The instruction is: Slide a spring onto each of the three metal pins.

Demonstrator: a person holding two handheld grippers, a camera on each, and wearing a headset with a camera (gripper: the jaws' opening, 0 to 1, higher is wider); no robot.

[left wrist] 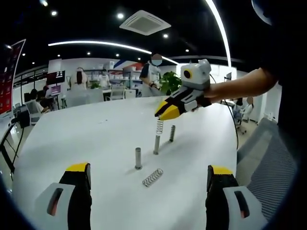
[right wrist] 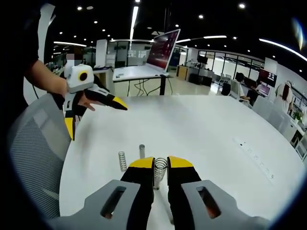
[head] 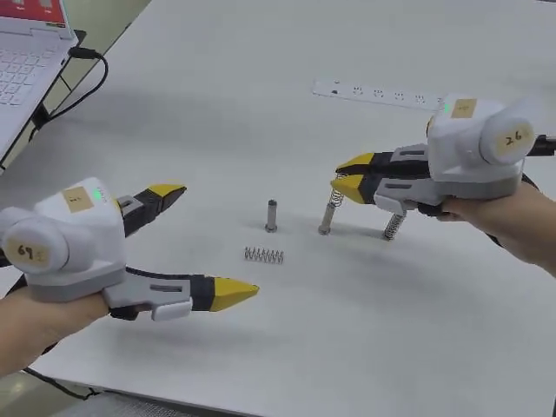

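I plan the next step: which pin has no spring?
The leftmost pin in the head view, just behind the loose spring lying flat; both others carry springs.

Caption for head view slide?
Right claw holds a spring on the middle pin; left claw open near a loose spring.

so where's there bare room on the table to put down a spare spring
Free: the wide stretch of table between the laptop and the power strip, and the near strip in front of the loose spring. Crowded: the row of pins, where the right gripper clamps the middle spring.
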